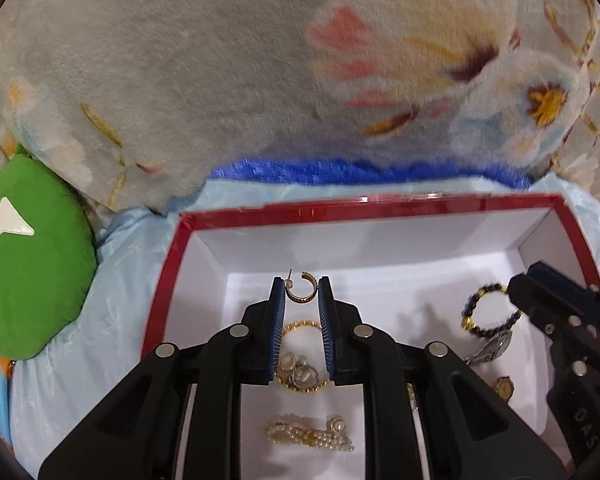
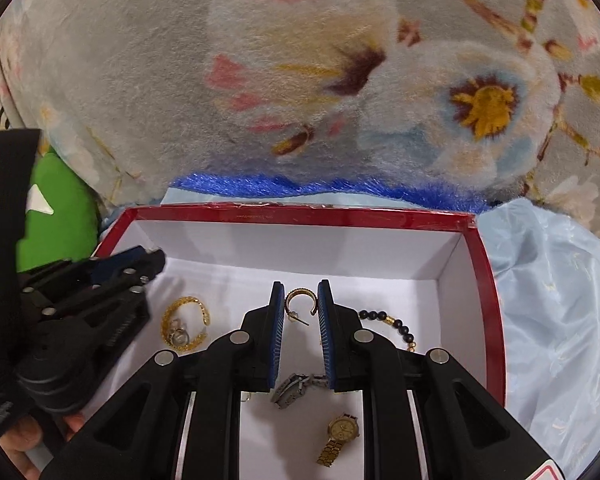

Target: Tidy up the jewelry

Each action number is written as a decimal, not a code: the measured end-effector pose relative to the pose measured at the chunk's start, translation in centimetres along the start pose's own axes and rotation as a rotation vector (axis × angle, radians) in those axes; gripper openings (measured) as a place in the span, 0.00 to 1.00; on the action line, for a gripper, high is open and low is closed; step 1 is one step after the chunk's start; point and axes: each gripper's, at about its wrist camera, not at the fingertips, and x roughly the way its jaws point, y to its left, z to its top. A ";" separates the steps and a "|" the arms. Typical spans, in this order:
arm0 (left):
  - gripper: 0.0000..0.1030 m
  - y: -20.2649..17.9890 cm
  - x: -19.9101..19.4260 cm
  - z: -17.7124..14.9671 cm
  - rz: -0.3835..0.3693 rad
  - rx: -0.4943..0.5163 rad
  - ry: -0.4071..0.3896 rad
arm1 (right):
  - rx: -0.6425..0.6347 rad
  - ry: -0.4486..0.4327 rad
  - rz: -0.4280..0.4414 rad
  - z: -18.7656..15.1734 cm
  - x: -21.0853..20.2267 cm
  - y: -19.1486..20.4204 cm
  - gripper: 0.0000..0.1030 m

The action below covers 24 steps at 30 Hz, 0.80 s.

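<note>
- The left hand-held gripper grips a gold half-hoop earring between its blue pads, over the middle of the red-rimmed box.
- The right hand-held gripper likewise pinches a second gold half-hoop earring, its post pointing down, above the box floor.
- Already lying inside the box: a gold bangle with small ring-like pieces tangled in it, a pearl strand, a dark beaded bracelet, a silver watch and a gold watch.
- The box sits on pale blue fabric, with a floral blanket behind and a green cushion to the left.
- By my reading the task is well advanced: most pieces are in the box, and the matching pair of earrings remains to be set down, probably together on the bare white floor near the back wall.
- No loose jewelry shows outside the box in either view.
</note>
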 end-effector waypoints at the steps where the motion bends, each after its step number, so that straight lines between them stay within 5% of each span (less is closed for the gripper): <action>1: 0.17 0.1 0.0 0.1 -0.007 -0.012 -0.006 | 0.005 0.006 0.003 0.0 0.1 -0.1 0.16; 6: 0.41 0.2 0.1 0.0 -0.011 -0.022 -0.009 | 0.012 0.002 0.001 0.0 0.1 -0.3 0.16; 24: 0.48 0.5 0.0 -0.6 -0.014 -0.041 0.023 | -0.002 0.031 -0.013 -0.6 0.4 0.1 0.17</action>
